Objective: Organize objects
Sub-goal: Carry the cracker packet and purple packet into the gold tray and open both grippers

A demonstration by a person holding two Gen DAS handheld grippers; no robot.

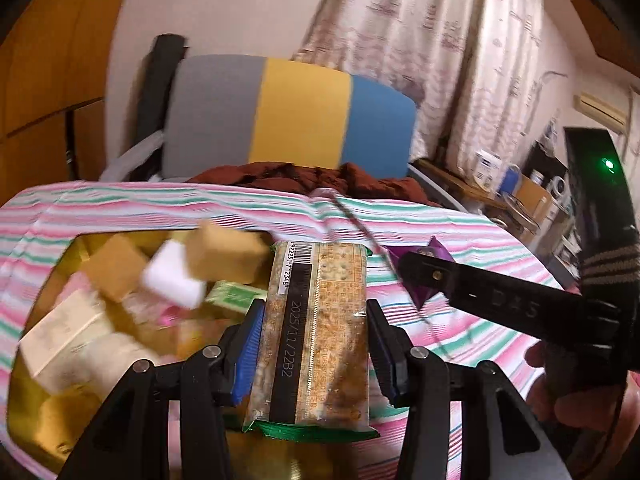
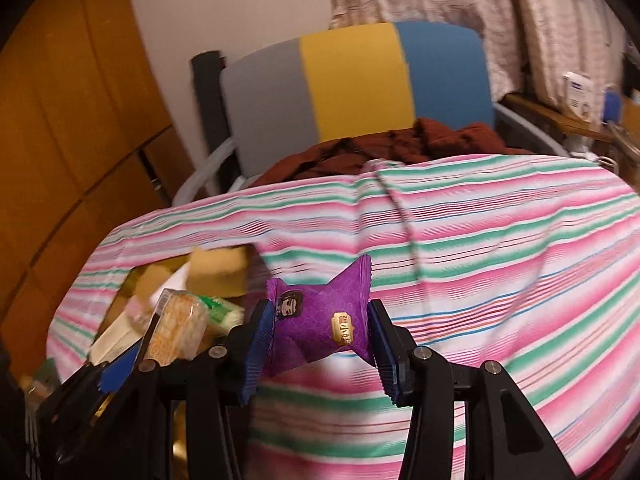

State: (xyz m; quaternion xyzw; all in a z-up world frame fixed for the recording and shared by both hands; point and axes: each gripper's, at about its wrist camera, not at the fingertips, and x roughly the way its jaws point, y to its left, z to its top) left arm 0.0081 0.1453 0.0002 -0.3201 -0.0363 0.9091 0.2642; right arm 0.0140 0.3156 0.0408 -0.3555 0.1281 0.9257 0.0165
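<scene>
My left gripper (image 1: 316, 344) is shut on a clear-wrapped cracker bar (image 1: 316, 332) with a barcode and date print, held above the right edge of a gold tray (image 1: 44, 408). The tray holds several wrapped snacks and small boxes, with a tan box (image 1: 226, 254) and a white block (image 1: 174, 282) on top. My right gripper (image 2: 320, 340) is shut on a purple wrapped candy (image 2: 320, 320) above the striped tablecloth (image 2: 500, 260), just right of the tray (image 2: 124, 292). The cracker bar (image 2: 178, 330) and left gripper show at the lower left of the right wrist view.
The striped tablecloth (image 1: 460, 240) covers the table. A grey, yellow and blue chair back (image 1: 296, 112) with a brown garment (image 1: 320, 178) stands behind the table. Shelves with clutter (image 1: 532, 192) are at the right, and a curtain (image 1: 420, 20) behind.
</scene>
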